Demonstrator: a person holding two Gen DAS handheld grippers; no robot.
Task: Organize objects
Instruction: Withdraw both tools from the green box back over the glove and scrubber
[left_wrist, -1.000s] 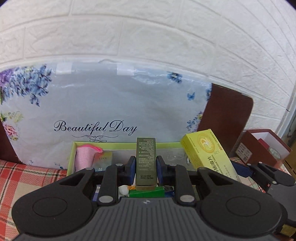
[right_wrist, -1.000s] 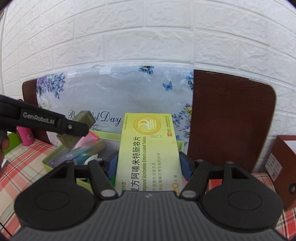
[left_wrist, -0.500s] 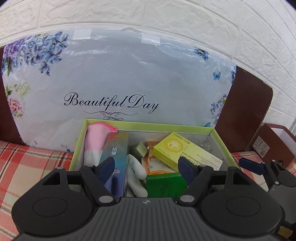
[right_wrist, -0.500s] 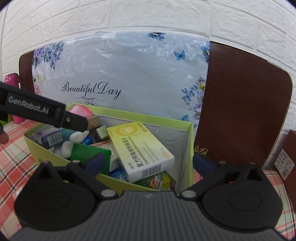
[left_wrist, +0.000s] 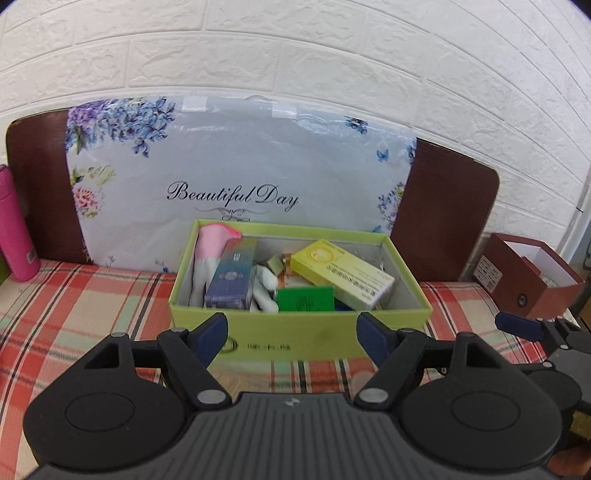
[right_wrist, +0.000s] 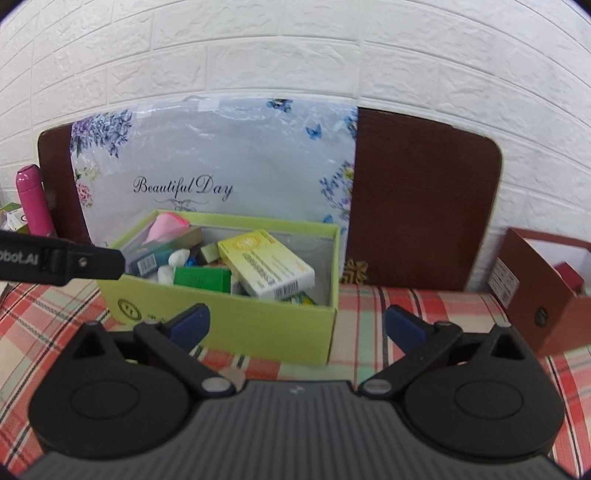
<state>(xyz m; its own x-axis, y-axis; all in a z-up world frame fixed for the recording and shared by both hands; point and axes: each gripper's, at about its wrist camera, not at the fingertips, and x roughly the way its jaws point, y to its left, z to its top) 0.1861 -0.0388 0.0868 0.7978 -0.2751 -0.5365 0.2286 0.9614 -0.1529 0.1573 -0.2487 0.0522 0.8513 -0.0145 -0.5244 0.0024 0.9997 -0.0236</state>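
Both claws spread wide, empty: left gripper (left_wrist: 291, 328), right gripper (right_wrist: 295, 325). Green box (left_wrist: 295, 341) at 12 o'clock of left, 11 of right, on plaid cloth (left_wrist: 74, 302). Yellow carton (right_wrist: 266, 264) inside; lower contents hidden by box wall. Bare cloth at 3 o'clock.

A lime-green cardboard box (left_wrist: 299, 338) is sitting on the red plaid tablecloth (left_wrist: 74, 306), holding a yellow medicine carton (left_wrist: 341, 273) right of a green packet (left_wrist: 306, 298); behind it a floral plastic-wrapped cushion (left_wrist: 236, 166) is leaning against the white brick wall (left_wrist: 295, 55)
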